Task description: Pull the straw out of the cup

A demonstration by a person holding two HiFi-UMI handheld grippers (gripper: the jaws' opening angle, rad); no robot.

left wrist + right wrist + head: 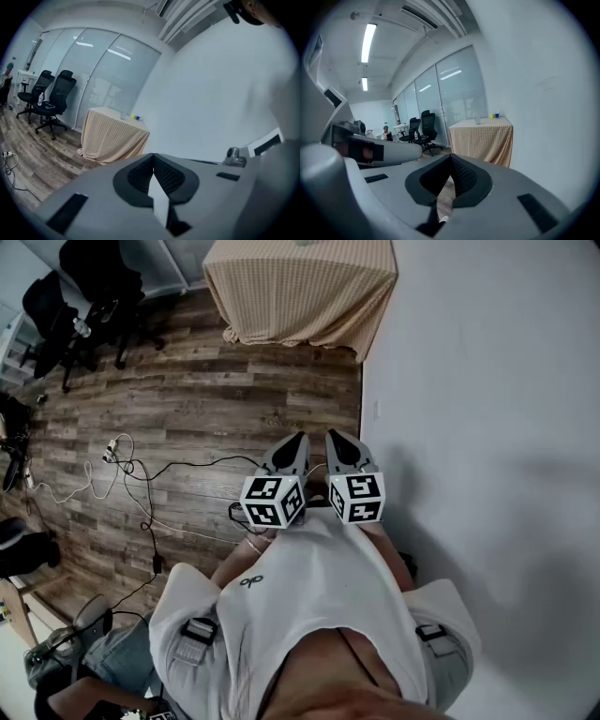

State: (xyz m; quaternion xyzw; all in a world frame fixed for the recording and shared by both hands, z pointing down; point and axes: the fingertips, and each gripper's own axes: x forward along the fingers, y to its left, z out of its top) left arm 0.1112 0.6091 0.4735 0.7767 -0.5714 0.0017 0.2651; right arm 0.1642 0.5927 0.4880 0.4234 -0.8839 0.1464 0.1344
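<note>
I judge this to be the approach stage, with no reach begun. My left claw [153, 157] and right claw [451, 158] sit side by side, both pinched tight with tips meeting and nothing between them. Well ahead of both claws stands one table draped in a beige checked cloth [300, 292]. On it, far beyond my tips, is what I take for one small clear cup [478, 120]; the straw is too small to make out. Near the cup lie one small yellow thing [492, 116] and one small blue thing [497, 115]. Two black office chairs [57, 96] stand ahead and left of the left claw. Next I need to carry the claws to the table, spread one for the straw and steady the cup with the other.
</note>
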